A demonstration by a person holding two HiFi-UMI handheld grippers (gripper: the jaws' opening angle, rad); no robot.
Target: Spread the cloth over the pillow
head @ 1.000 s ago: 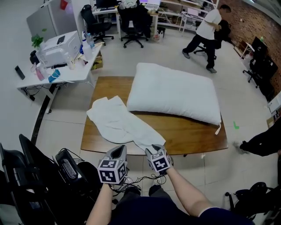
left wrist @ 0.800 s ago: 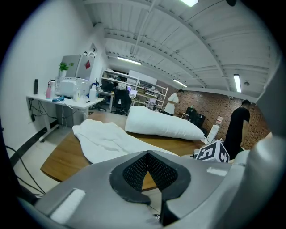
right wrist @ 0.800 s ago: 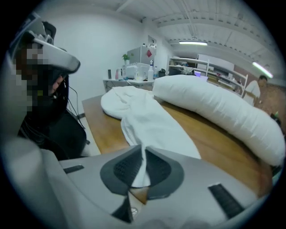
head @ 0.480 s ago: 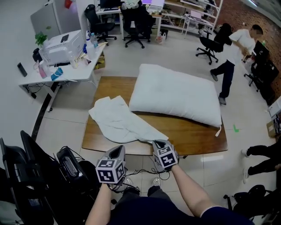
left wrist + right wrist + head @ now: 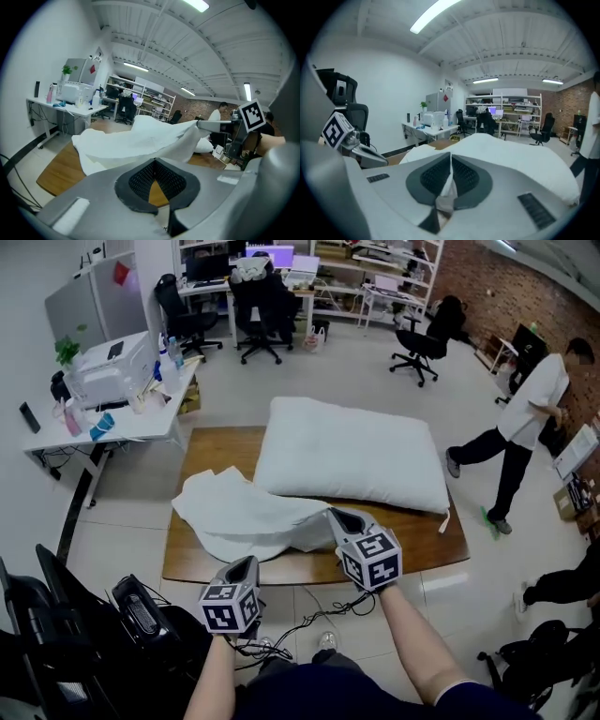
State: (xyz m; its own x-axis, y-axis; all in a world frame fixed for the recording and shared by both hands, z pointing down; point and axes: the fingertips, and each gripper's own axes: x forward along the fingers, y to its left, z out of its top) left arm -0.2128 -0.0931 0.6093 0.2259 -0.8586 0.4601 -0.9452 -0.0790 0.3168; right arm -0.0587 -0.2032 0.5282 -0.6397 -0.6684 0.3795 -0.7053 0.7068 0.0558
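A white pillow (image 5: 352, 456) lies on the right half of the low wooden table (image 5: 403, 549). The crumpled white cloth (image 5: 239, 512) lies on the left half, against the pillow's near-left corner. My right gripper (image 5: 333, 514) has just closed its jaws, and a corner of the cloth (image 5: 449, 192) is pinched between its pads. It holds that corner above the table's front edge, so the cloth (image 5: 126, 143) sags from it. My left gripper (image 5: 246, 563) is shut and empty, lower down in front of the table's edge. The pillow (image 5: 511, 150) fills the right gripper view ahead.
A white desk (image 5: 103, 404) with a printer stands left of the table. Office chairs and shelves line the back wall. A person (image 5: 525, 427) walks at the right. A black chair and gear (image 5: 56, 615) sit near my left side, with cables on the floor.
My right gripper shut on the cloth's near corner and rose with it, lifting that edge off the table. The left gripper stayed put. The person moved along the right side.
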